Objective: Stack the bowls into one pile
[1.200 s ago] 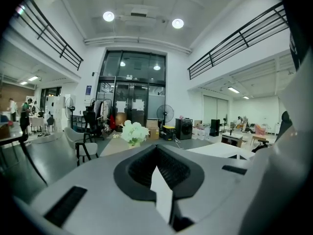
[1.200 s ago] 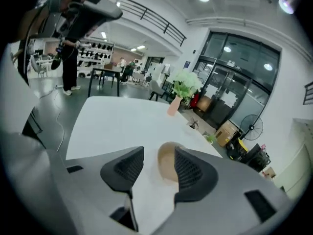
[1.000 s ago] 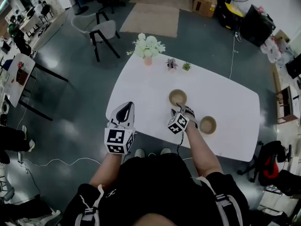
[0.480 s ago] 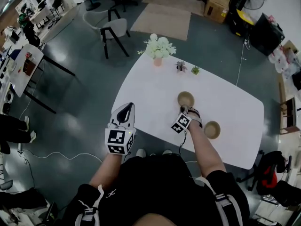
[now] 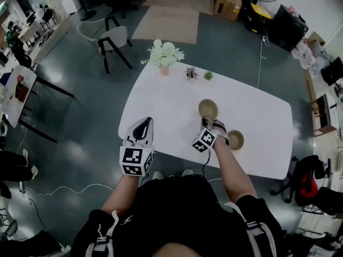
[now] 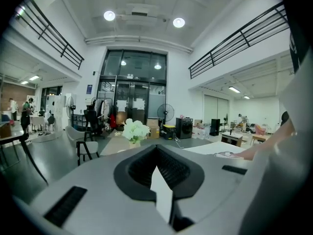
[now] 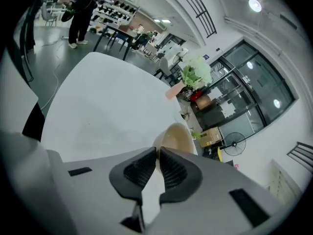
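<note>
At the left, the left gripper [image 5: 142,123] hovers over the near left corner of the white desk [image 5: 161,103]. Its jaws are clenched together and nothing is between them. At the far edge of the desk stands a bunch of white flowers [image 5: 165,53] in a pink vase, and just right of it two small potted plants [image 5: 199,74]. Near the middle of the desk is a tan bowl [image 5: 208,107]. The right gripper [image 5: 207,121] reaches it from the near side; its jaws have just been closing and now grasp the near rim of this bowl, the rim pinched between the pads. A second bowl [image 5: 236,140] of the same colour rests on the desk just right of the right gripper, apart from the first one.
</note>
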Motion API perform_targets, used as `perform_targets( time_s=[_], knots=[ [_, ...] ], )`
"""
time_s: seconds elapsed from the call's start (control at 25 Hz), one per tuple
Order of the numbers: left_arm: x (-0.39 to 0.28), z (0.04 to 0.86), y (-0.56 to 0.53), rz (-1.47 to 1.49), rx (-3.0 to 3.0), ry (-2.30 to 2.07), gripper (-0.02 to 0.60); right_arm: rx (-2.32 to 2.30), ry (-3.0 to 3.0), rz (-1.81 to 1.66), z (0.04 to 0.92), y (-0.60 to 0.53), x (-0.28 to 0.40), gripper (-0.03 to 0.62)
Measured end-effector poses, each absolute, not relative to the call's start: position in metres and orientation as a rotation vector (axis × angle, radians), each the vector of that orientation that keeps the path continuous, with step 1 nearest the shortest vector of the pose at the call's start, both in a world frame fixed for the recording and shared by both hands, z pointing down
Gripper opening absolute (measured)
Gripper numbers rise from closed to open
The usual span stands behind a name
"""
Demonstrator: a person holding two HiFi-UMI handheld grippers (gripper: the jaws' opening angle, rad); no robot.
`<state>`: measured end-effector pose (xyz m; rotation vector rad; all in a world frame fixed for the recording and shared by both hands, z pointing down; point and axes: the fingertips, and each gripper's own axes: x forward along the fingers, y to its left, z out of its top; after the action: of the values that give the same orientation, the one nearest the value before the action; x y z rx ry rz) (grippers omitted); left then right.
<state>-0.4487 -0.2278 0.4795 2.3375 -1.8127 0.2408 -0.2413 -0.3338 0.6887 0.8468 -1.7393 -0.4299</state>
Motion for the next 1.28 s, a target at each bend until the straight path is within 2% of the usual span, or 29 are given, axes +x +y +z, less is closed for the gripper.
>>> perform_targets(
  time_s=[0.36,0.84,1.28],
  knots=[
    [-0.389,0.483,-0.246,0.236,2.484,-1.598,0.012,1.033,-1.633,-0.378,0.654,-0.306,-0.166,0.041],
    [-0.295,0.483,-0.249,0.269,2.676,-1.294,0.012,1.194,-1.496,-0.202,0.661,-0.248,-0.072,0.043],
    [-0.271,0.484,-0.238,0.316,2.723,-1.215,0.012,1.167,-1.485,-0.131,0.697,-0.222,-0.058,0.046]
  ],
)
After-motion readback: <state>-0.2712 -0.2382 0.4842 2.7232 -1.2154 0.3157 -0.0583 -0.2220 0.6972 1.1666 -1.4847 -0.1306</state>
